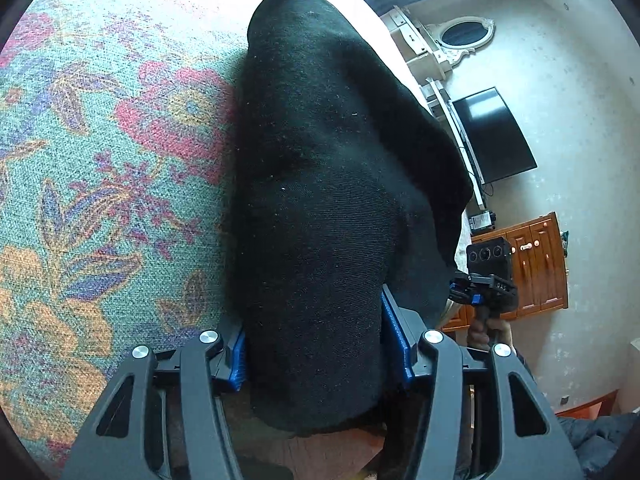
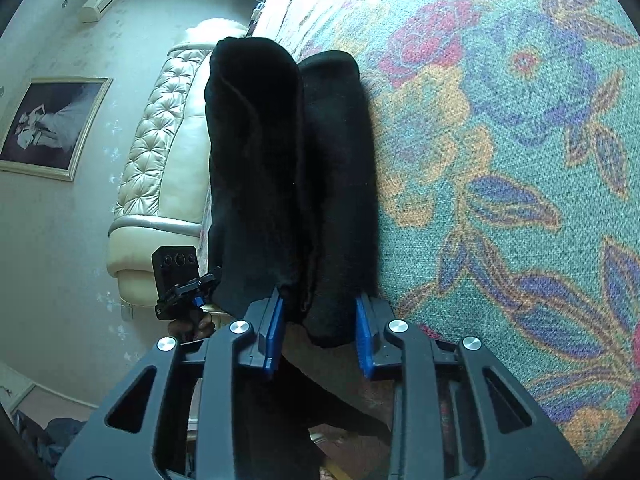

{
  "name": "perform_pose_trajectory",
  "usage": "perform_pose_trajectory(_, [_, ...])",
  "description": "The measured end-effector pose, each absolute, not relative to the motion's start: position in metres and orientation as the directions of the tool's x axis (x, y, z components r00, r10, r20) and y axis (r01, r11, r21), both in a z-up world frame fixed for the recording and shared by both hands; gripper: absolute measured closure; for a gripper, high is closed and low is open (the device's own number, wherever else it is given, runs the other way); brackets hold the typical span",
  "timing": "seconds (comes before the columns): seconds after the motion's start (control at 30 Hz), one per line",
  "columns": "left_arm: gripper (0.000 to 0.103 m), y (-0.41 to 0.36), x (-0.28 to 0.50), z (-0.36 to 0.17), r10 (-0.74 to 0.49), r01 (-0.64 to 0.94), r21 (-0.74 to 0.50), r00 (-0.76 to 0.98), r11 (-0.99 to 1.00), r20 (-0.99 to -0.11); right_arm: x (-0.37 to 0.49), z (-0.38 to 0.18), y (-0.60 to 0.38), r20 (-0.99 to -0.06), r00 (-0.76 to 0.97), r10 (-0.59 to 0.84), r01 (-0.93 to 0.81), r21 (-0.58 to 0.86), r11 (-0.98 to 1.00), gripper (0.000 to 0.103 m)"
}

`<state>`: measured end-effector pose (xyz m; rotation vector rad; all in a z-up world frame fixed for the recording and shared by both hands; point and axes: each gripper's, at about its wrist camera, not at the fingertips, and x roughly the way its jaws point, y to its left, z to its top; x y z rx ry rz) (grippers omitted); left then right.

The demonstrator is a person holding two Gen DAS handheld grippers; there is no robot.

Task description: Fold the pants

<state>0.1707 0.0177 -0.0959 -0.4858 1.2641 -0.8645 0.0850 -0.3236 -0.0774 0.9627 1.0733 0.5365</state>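
The black pants (image 1: 328, 160) lie in a long folded bundle on a floral bedspread (image 1: 100, 160), near its edge. In the left wrist view my left gripper (image 1: 318, 348) is shut on the near end, and the thick fabric fills the gap between both blue pads (image 1: 237, 354). From the right wrist the pants (image 2: 256, 160) show as two stacked layers running away from me. My right gripper (image 2: 320, 334) is shut on their near end, blue pads (image 2: 274, 332) pressing each side. Each view shows the other gripper's camera block (image 1: 490, 272) (image 2: 176, 272) beside the bundle, with a hand on its handle.
The bedspread (image 2: 500, 160) stretches wide to one side of the pants. Off the bed edge I see a dark TV (image 1: 494, 136), a wooden cabinet (image 1: 536, 264), an oval mirror (image 1: 466, 34), a padded cream headboard (image 2: 160, 148) and a framed picture (image 2: 52, 124).
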Motion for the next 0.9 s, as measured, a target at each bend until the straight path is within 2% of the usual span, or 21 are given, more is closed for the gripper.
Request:
perform_pose_trajectory(0.03, [0.045,0.018,0.169,-0.094,-0.788,0.305,-0.741,0.06,0.599,-0.612,0.086,-0.074,-0.322,-0.48,0.406,0.778,0.062,0.864,0.5,0.064])
perform_pose_trajectory(0.07, [0.044,0.019,0.169,-0.091,-0.797,0.315,-0.746,0.058,0.587,-0.602,0.085,-0.07,-0.321,-0.483,0.395,0.781,0.053,0.861,0.505,0.056])
perform_pose_trajectory(0.13, [0.038,0.024,0.17,-0.086,-0.802,0.299,-0.757,0.058,0.582,-0.594,0.085,-0.055,-0.323,-0.494,0.407,0.769,0.022,0.846,0.532,0.036])
perform_pose_trajectory(0.17, [0.034,0.028,0.172,-0.084,-0.811,0.284,-0.768,0.064,0.574,-0.582,0.086,-0.045,-0.326,-0.499,0.432,0.751,0.0,0.833,0.553,0.02])
perform_pose_trajectory(0.2, [0.027,0.033,0.174,-0.079,-0.823,0.278,-0.78,0.081,0.561,-0.563,0.088,-0.037,-0.331,-0.497,0.463,0.734,-0.018,0.823,0.568,0.013])
perform_pose_trajectory(0.43, [0.024,0.041,0.225,-0.062,-0.856,0.311,-0.798,0.147,0.516,-0.497,0.151,-0.039,-0.346,-0.442,0.509,0.739,-0.02,0.852,0.523,0.013])
perform_pose_trajectory(0.6, [0.024,0.011,0.264,-0.066,-0.833,0.344,-0.767,0.102,0.542,-0.543,0.189,-0.048,-0.349,-0.38,0.527,0.76,-0.042,0.882,0.47,0.012])
perform_pose_trajectory(0.67, [0.024,-0.001,0.273,-0.066,-0.827,0.359,-0.758,0.081,0.544,-0.556,0.196,-0.055,-0.353,-0.346,0.531,0.774,-0.028,0.905,0.424,0.008])
perform_pose_trajectory(0.8, [0.022,-0.007,0.285,-0.07,-0.819,0.345,-0.758,0.06,0.554,-0.571,0.198,-0.059,-0.359,-0.33,0.525,0.785,-0.027,0.915,0.402,0.008])
perform_pose_trajectory(0.9, [0.021,0.003,0.284,-0.069,-0.857,0.273,-0.818,0.056,0.506,-0.512,0.189,-0.055,-0.368,-0.337,0.523,0.783,-0.033,0.91,0.413,0.008])
